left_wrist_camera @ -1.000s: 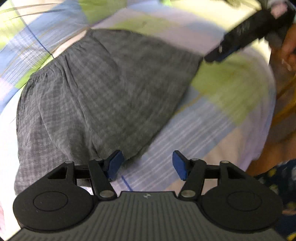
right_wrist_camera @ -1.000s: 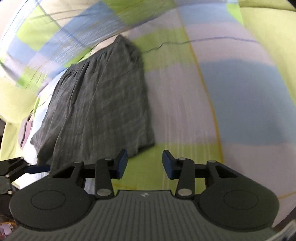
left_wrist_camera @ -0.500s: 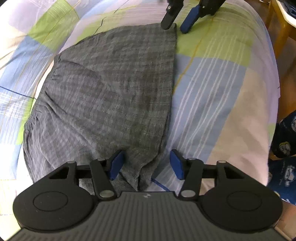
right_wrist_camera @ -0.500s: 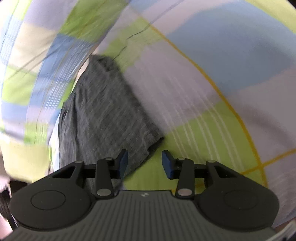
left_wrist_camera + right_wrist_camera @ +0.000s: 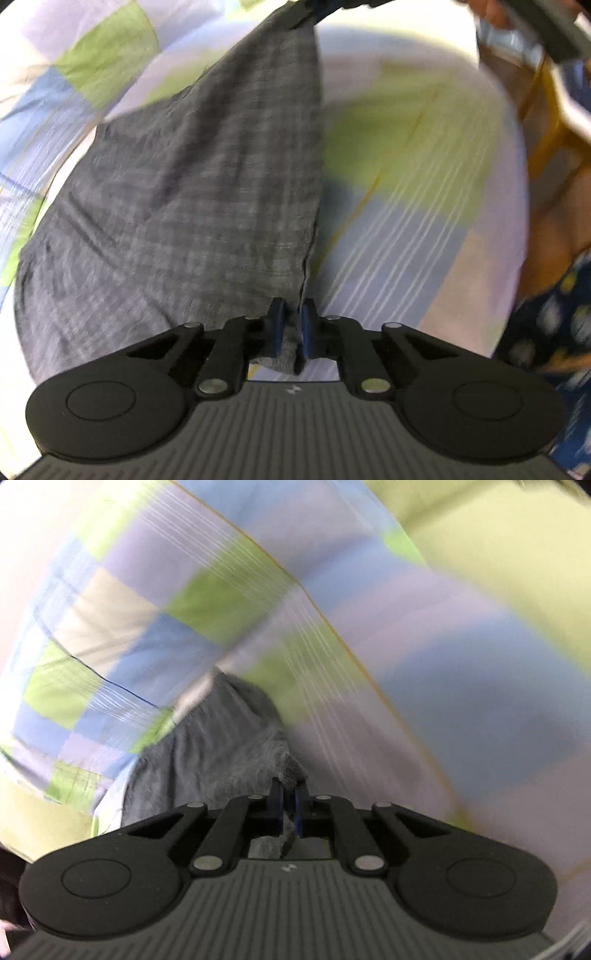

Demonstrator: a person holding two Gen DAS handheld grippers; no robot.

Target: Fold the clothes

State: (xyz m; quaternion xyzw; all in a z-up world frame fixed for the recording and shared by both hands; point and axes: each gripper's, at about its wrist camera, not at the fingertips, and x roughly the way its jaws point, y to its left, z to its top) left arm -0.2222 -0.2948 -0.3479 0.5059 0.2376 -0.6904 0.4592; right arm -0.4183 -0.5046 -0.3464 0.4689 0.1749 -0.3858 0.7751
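Your left gripper (image 5: 291, 314) is closing, its blue pads (image 5: 276, 326) already nearly together with the near corner of the grey checked shorts (image 5: 207, 192) pinched between them; a flap of the cloth hangs out behind the pads toward the camera. From that corner the hem edge of the shorts runs straight away from you up to the top of the left wrist view, where your right gripper (image 5: 306, 14) has the far corner. The shorts are pulled taut between the two corners, and the rest of the cloth spreads out to the left over the patchwork bedsheet (image 5: 424, 229) of green, blue and pale squares.

Your right gripper (image 5: 290, 794) is pressed all but fully together, with a bunched grey corner of the shorts (image 5: 221, 746) caught between its pads (image 5: 275, 805). The cloth trails away from the fingers and down to the left onto the bedsheet (image 5: 461, 701); this view is heavily blurred, so finer detail of the grip cannot be made out.

At the right edge of the left wrist view you can see dark blue patterned clothing (image 5: 554, 317) worn by a person.
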